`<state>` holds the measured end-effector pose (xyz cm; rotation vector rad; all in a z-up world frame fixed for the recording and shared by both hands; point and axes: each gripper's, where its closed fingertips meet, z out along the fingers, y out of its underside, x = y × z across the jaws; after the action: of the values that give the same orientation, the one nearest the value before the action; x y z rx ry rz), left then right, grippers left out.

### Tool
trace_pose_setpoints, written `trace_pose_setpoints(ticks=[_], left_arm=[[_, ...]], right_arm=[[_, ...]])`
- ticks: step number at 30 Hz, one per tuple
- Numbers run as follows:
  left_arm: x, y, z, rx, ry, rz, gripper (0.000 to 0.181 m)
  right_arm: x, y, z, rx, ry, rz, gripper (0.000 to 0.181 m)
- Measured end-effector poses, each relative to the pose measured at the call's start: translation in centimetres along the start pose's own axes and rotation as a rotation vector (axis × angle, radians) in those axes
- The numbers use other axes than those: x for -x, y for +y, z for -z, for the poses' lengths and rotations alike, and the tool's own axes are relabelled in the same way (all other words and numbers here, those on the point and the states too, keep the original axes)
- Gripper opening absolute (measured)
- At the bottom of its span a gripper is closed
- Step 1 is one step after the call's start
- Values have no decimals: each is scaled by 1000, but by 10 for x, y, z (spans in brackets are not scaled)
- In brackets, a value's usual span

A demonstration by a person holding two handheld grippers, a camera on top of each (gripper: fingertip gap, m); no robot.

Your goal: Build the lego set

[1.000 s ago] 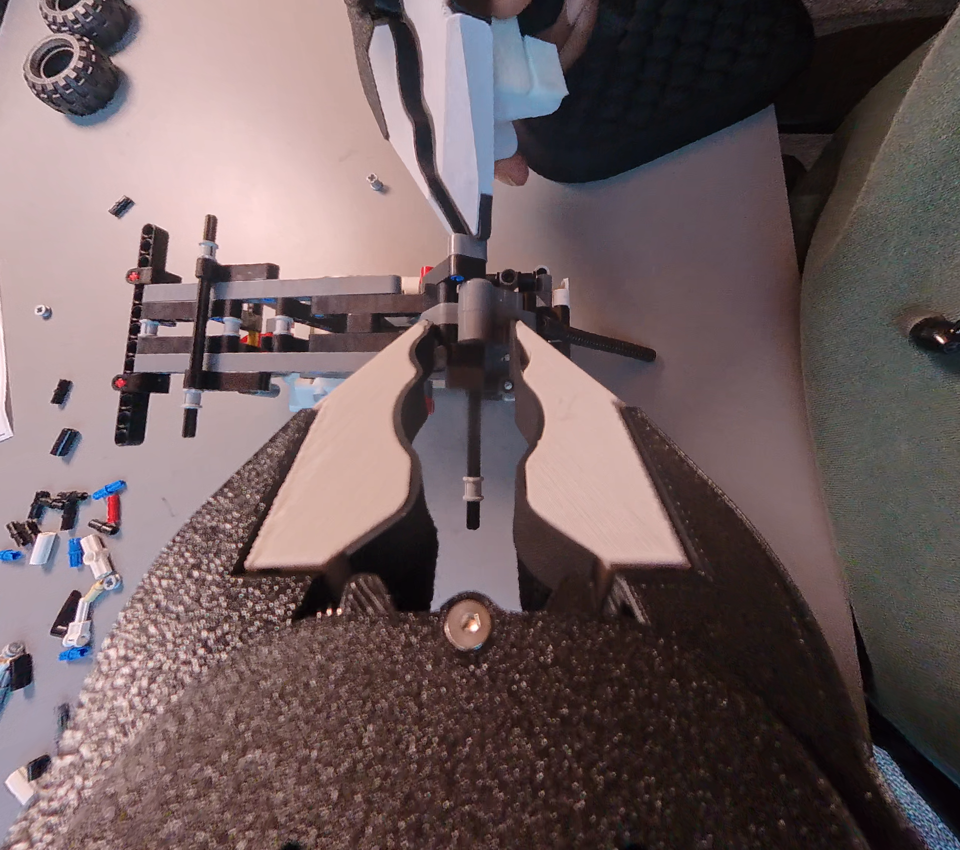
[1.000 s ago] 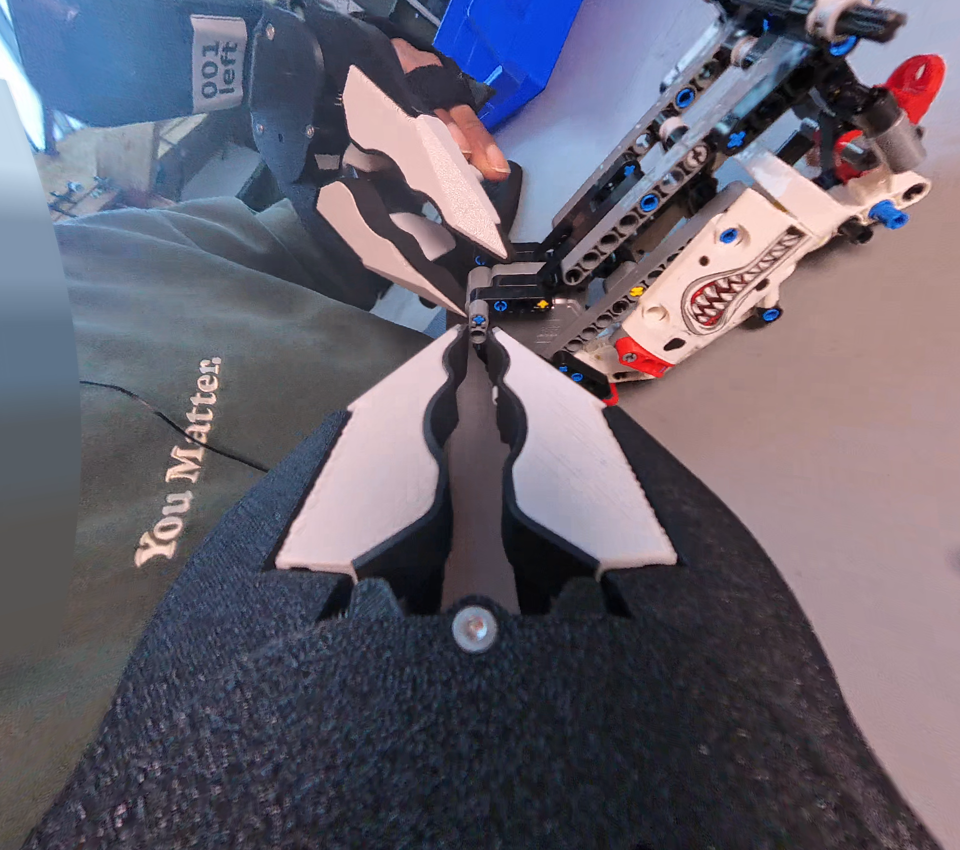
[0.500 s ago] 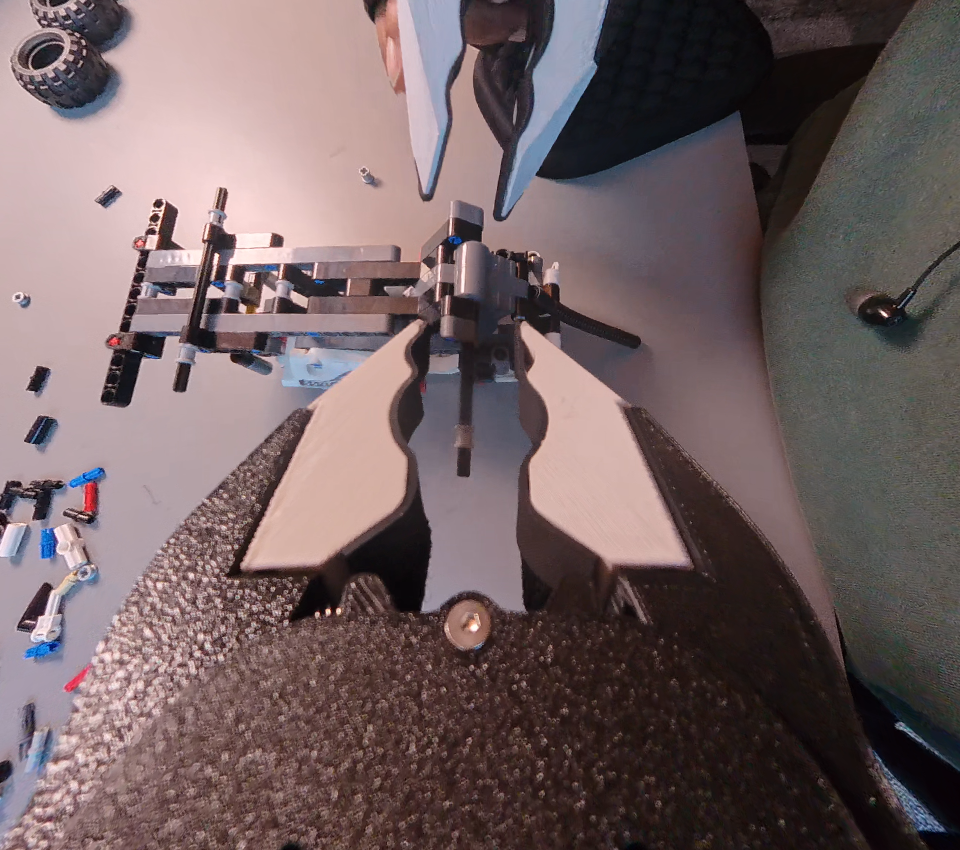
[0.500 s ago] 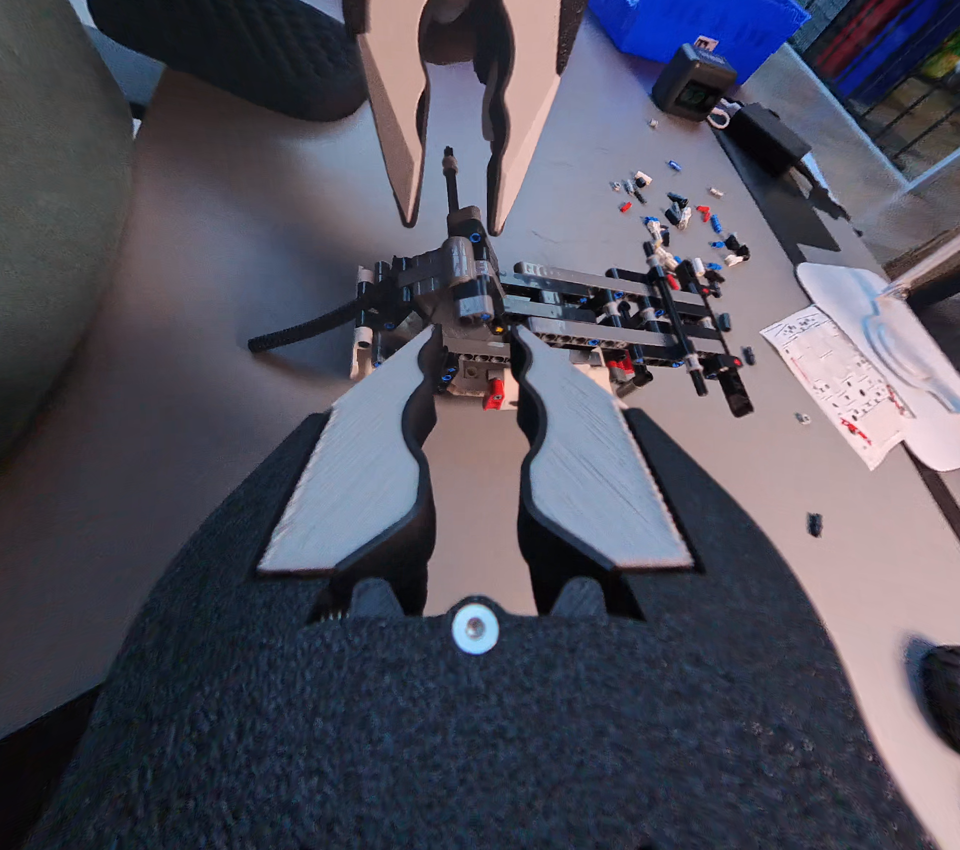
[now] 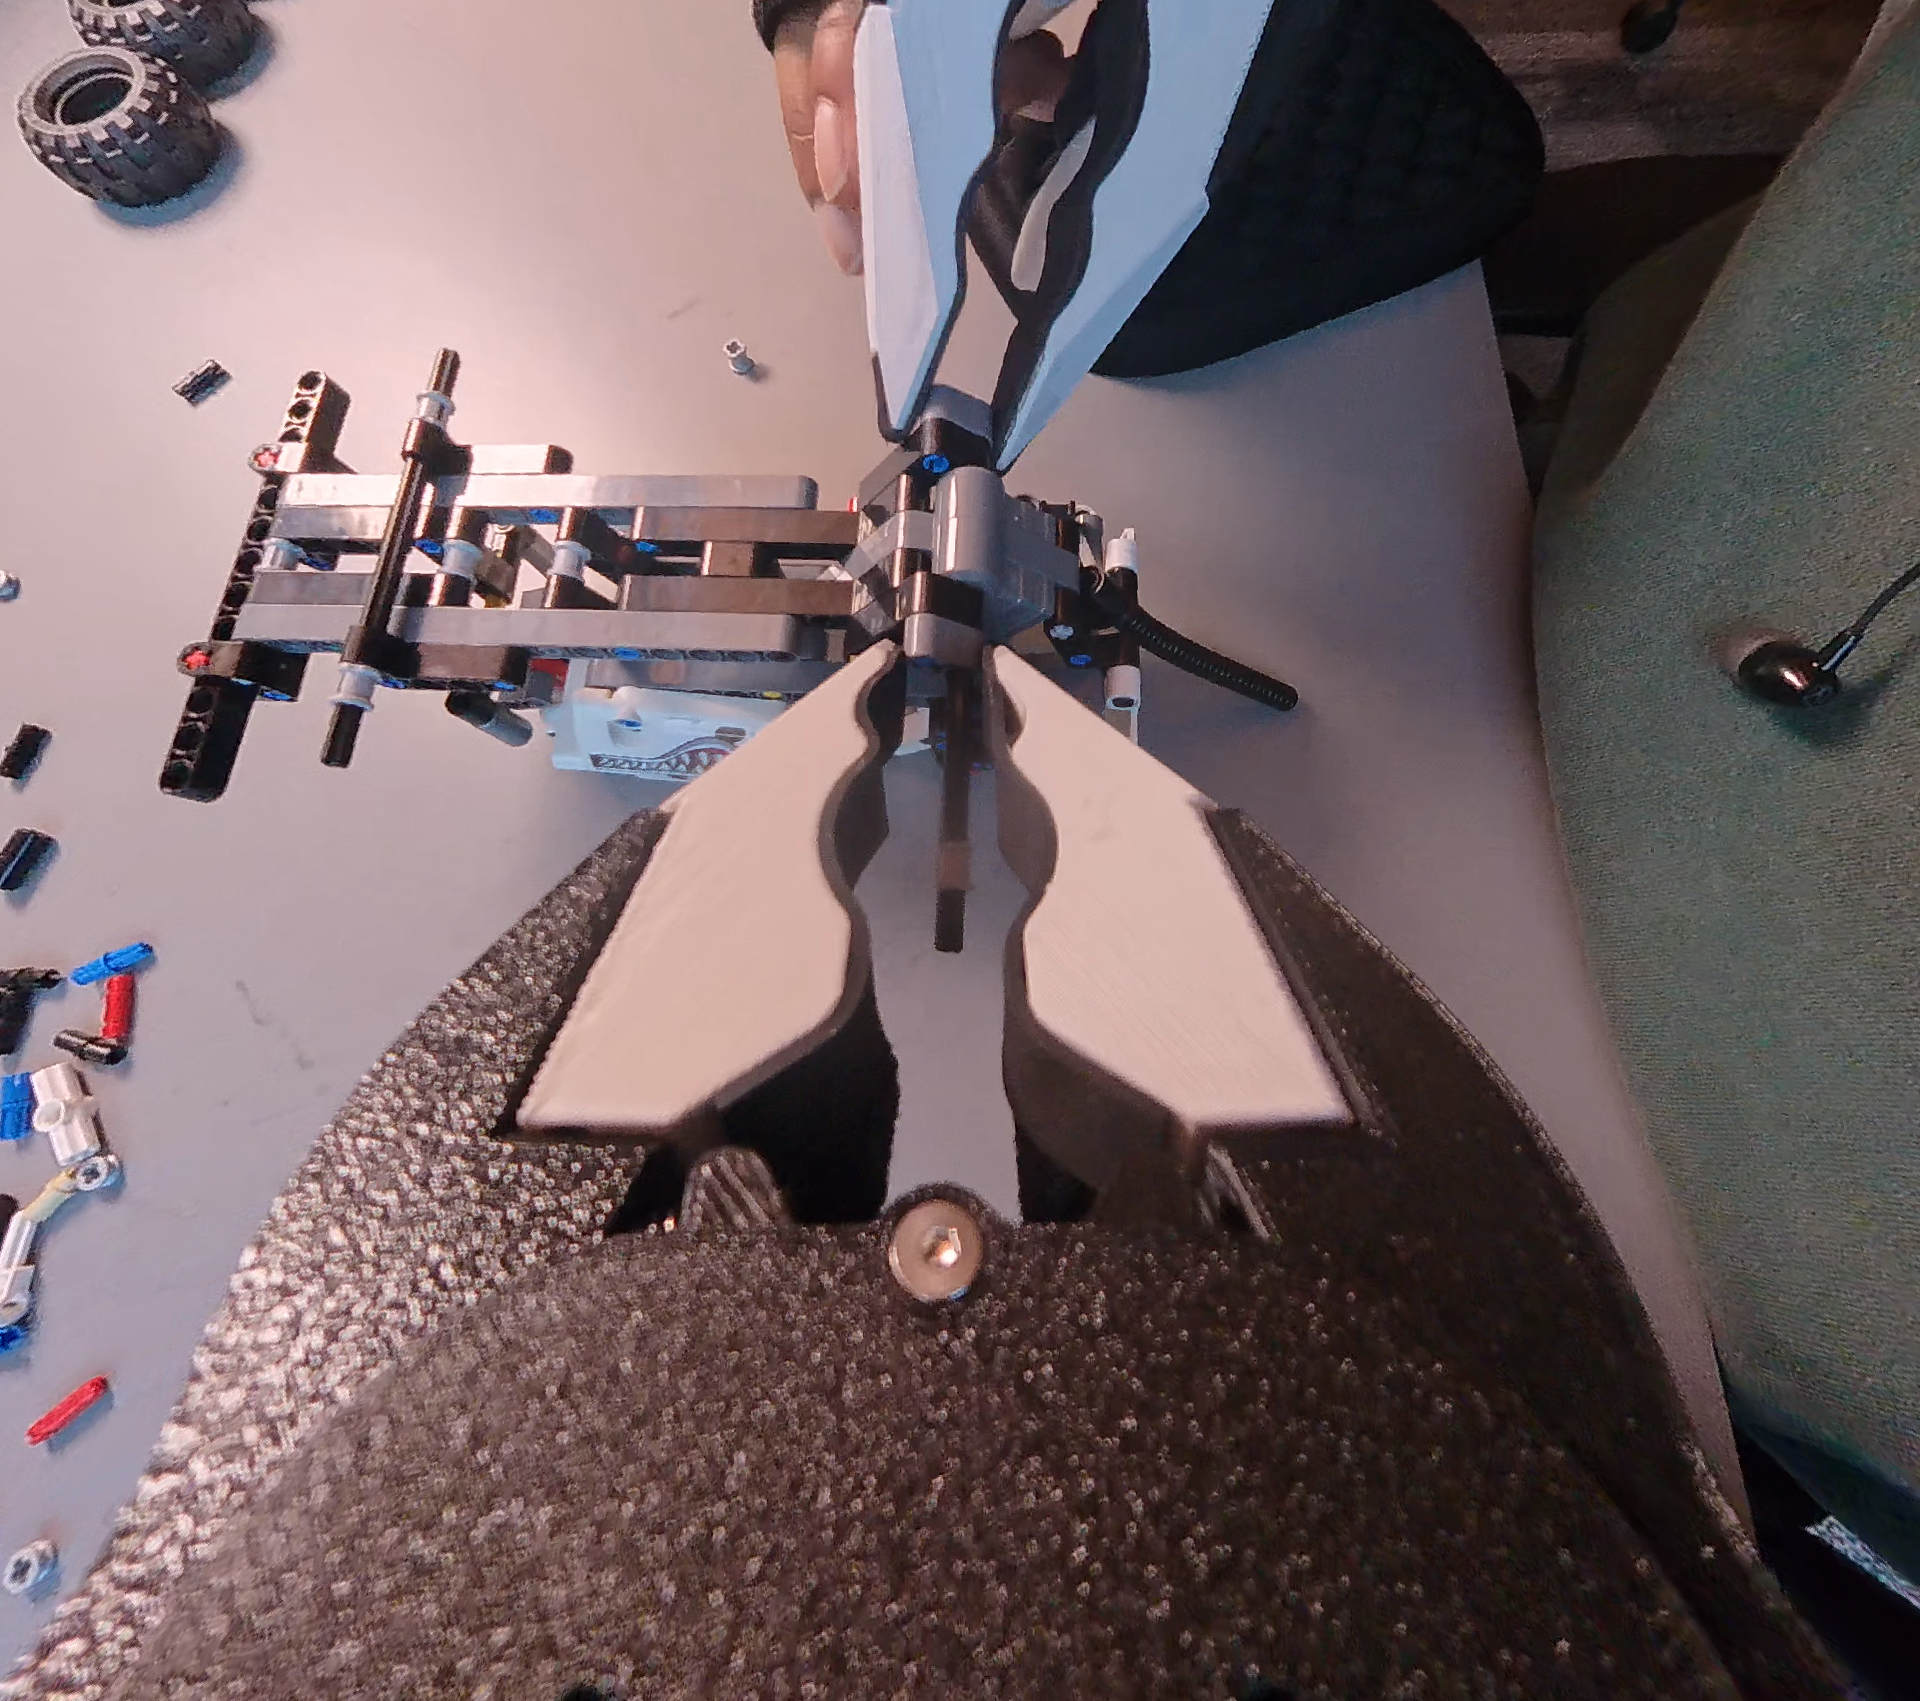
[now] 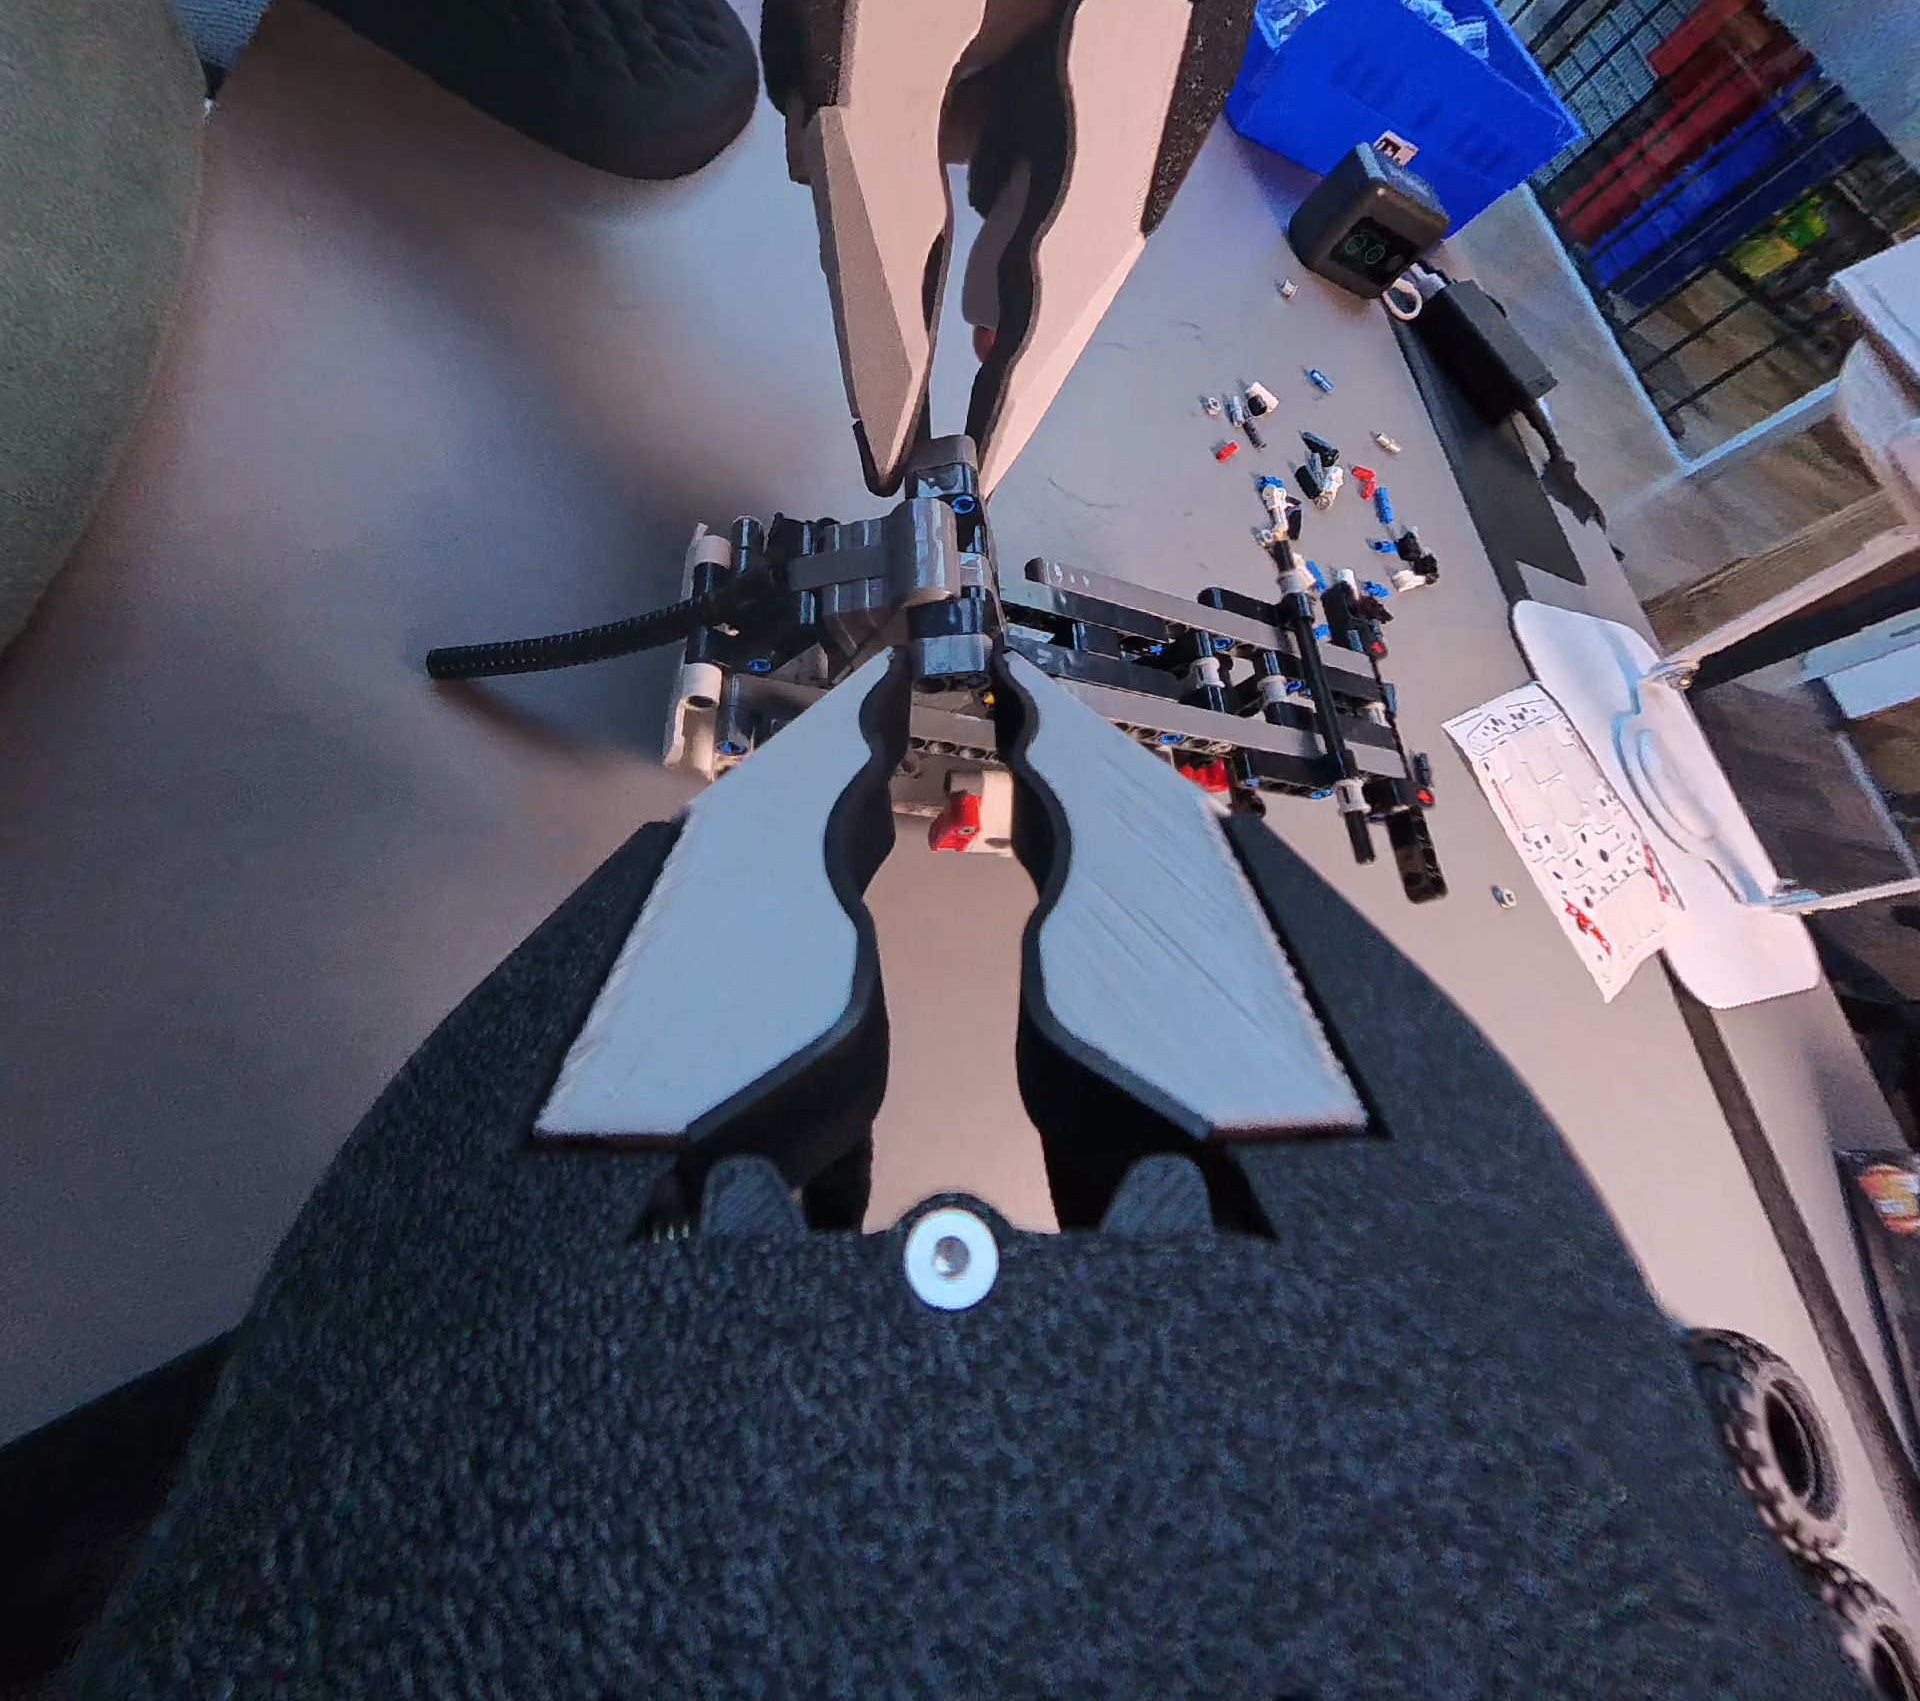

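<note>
- Left wrist view: I see the left gripper [image 5: 940,664] with its jaws narrowed onto the near side of the lego chassis [image 5: 644,571]; the tips pinch the dark grey block at the chassis end, and a thin black axle [image 5: 951,820] runs back between the two fingers.
- Left wrist view: the lego chassis lies on the grey surface [image 5: 520,197], its long beams pointing to the left of the frame and a black ribbed hose [image 5: 1205,664] sticking out to the right.
- Left wrist view: the right gripper [image 5: 945,425] comes in from the far side, jaws pinching the grey-and-black piece on top of the same chassis end.
- Left wrist view: three black tyres [image 5: 145,10] stand in a row at upper left; small loose parts [image 5: 73,1080] lie scattered at lower left.
- Right wrist view: I see the right gripper [image 6: 945,664] with jaws closed against the dark grey block of the lego chassis [image 6: 1143,664], which rests on the surface [image 6: 416,404].
- Right wrist view: the left gripper [image 6: 935,467] meets the chassis from the opposite side, tips pinching the top piece.
- Right wrist view: loose parts [image 6: 1320,488] lie beyond the chassis; a printed sheet [image 6: 1558,830] lies to its right, and a blue bin [image 6: 1392,62] stands at the far edge.
</note>
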<state>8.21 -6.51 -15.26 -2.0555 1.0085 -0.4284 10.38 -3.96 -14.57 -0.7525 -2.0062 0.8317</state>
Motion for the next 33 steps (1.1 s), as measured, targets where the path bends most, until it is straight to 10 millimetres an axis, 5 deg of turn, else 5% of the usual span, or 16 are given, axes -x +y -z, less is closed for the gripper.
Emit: trace_pose_setpoints(ticks=[13, 18, 22, 24, 33], left_arm=[[-1, -2, 0, -25, 12, 6, 13], [-2, 8, 28, -47, 26, 52, 31], [0, 31, 36, -7, -6, 82, 19], [-2, 33, 33, 2, -12, 65, 4], [-2, 25, 28, -16, -3, 32, 2]], right_arm=[[0, 1, 2, -13, 42, 36, 15], [0, 1, 2, -21, 39, 25, 15], [0, 0, 1, -27, 39, 25, 15], [0, -1, 0, -30, 37, 27, 15], [-1, 2, 3, -31, 47, 0, 15]])
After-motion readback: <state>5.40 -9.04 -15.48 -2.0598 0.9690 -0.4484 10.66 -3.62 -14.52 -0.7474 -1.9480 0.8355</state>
